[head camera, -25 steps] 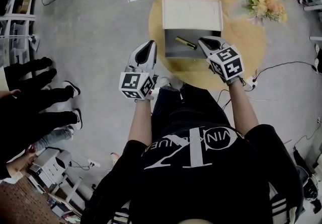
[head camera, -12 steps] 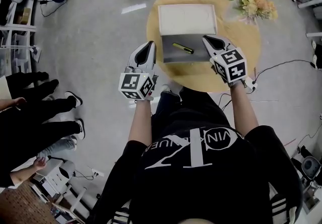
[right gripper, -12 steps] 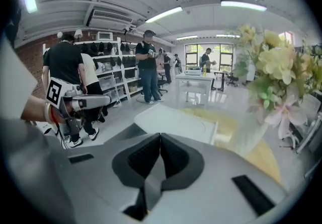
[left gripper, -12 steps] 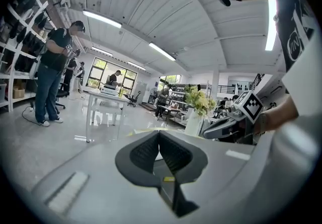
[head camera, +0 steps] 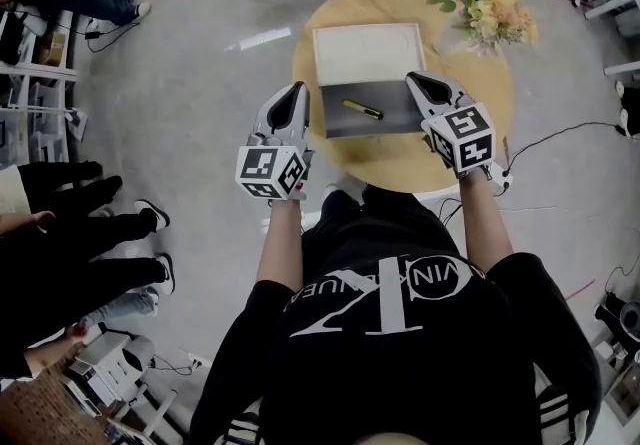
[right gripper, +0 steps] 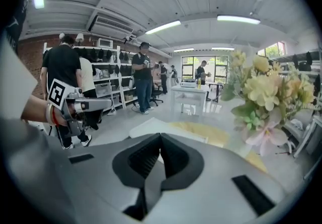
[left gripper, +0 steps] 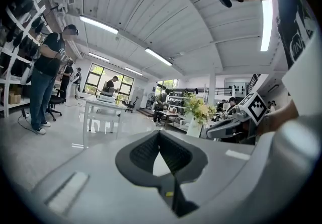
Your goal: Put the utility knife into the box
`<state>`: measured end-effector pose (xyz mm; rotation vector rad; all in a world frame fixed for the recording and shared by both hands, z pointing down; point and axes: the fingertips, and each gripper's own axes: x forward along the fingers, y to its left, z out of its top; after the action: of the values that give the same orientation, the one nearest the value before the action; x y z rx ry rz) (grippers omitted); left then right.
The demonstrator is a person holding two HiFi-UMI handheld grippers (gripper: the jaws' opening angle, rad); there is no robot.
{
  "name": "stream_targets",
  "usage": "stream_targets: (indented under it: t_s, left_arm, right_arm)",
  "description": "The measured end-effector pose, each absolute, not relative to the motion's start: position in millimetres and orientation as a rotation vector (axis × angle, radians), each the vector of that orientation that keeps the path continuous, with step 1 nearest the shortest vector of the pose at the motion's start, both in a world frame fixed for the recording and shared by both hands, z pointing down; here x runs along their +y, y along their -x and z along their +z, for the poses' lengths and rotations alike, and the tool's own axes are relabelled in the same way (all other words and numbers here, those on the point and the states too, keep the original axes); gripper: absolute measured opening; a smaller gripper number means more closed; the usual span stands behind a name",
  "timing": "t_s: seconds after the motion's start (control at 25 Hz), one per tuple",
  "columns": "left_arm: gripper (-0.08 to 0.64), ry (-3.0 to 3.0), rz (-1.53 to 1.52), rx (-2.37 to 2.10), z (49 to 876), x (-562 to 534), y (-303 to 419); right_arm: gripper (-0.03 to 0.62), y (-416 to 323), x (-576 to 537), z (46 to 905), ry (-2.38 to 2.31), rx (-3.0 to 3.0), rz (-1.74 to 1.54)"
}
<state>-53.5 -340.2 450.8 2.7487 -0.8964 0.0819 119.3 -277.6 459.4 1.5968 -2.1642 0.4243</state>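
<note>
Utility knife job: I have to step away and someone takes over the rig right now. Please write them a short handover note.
Left tool: shut, empty, held off the left side of the table.
Right tool: shut, empty, at the right edge of the box.
Utility knife: lies inside the open box, free of both tools.
Done: knife is in the box.
Left: nothing for the placing; the lid is open, so close it if that is wanted.
</note>
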Motion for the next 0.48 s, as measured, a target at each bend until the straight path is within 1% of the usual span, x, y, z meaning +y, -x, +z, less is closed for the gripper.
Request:
stream_targets:
  t_s: [0.48]
  left_arm:
    - [0.011,-2.803,0.046,-0.903,425.0,-352.5,51.6]
  right_arm:
    - [0.015,-120.7,-281.3,422.5,-1.687,-2.221,0.301]
